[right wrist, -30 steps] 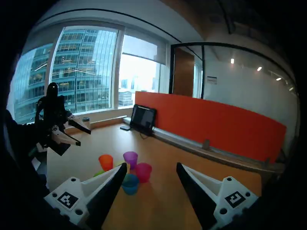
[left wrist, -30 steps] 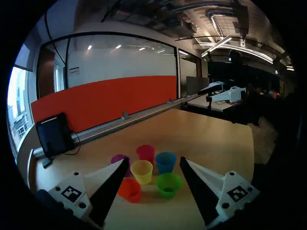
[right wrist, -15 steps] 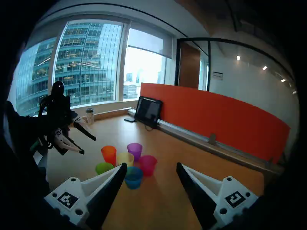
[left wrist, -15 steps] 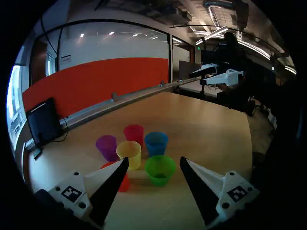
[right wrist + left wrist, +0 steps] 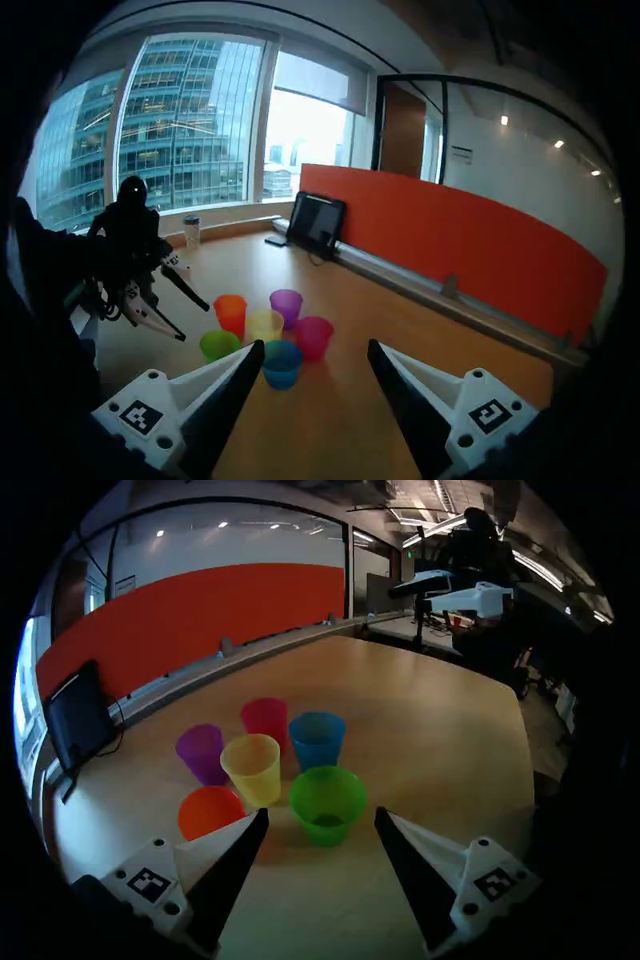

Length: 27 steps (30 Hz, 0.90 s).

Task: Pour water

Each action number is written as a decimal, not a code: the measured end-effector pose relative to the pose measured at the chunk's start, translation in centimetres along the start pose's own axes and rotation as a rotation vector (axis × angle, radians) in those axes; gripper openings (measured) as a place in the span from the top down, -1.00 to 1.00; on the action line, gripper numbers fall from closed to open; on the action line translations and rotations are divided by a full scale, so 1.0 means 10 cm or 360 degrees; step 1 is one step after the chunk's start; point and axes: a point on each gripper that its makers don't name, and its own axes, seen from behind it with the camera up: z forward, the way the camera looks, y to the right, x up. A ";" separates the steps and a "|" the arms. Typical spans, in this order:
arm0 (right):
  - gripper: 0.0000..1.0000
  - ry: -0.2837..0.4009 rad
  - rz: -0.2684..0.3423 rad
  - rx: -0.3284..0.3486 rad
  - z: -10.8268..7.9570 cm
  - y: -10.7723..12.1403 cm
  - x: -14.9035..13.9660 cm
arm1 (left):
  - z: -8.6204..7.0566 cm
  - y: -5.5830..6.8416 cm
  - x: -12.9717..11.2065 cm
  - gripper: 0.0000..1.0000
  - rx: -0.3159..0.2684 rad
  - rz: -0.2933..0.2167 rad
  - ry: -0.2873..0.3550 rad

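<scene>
Several coloured plastic cups stand bunched on a wooden table (image 5: 432, 720). In the left gripper view the green cup (image 5: 327, 804) is nearest, with a little liquid at its bottom; around it stand the orange cup (image 5: 210, 812), yellow cup (image 5: 252, 768), blue cup (image 5: 318, 738), purple cup (image 5: 201, 753) and pink cup (image 5: 266, 720). My left gripper (image 5: 320, 826) is open just short of the green cup. My right gripper (image 5: 314, 354) is open, with the blue cup (image 5: 282, 364) nearest it. The left gripper (image 5: 172, 308) also appears at the left of the right gripper view, tilted down toward the cups.
A dark tablet (image 5: 76, 720) on a stand sits by the orange partition (image 5: 200, 608). A small jar (image 5: 191, 232) stands on the window ledge. The right gripper (image 5: 456, 600) hangs far off beyond the table. Bare table surface lies right of the cups.
My left gripper has tilted down and moved closer to the cups, the green one now just ahead. The right gripper view has shifted slightly, with the cups a little nearer.
</scene>
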 end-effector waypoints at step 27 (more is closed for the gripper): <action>-1.00 -0.0034 -0.0013 0.0023 0.15 0.08 -0.09 | 0.52 0.08 -0.15 -0.99 -0.0074 0.0001 -0.0142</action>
